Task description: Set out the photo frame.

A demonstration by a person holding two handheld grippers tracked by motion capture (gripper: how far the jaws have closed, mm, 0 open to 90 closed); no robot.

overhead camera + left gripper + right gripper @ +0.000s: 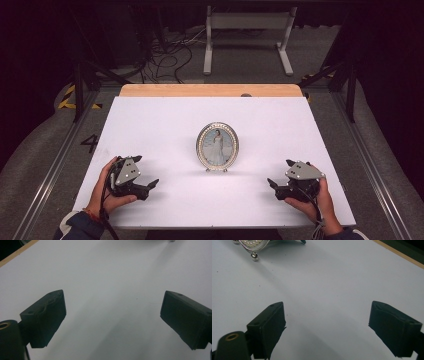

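Oval picture frame stands upright at the middle of the desk, well apart from all four edges, a little nearer the near edge than the far one. Its silver rim is beaded, it rests on small ball feet, and the picture inside shows a figure in a long white dress. In the right gripper view the bottom of the frame's rim and one ball foot show at the top left, with bare white desk between them and the jaws.

Left hand-held gripper sits near the near left corner of the desk, held in the person's left hand, its jaws pointing toward the middle. In the left gripper view its two black jaws stand wide apart over bare white surface, gripping nothing.

Right hand-held gripper sits near the near right corner, held in the person's right hand, pointing inward. Its jaws are likewise spread wide with nothing between them. Both grippers are well apart from the frame.

A wooden strip runs along the desk's far edge.
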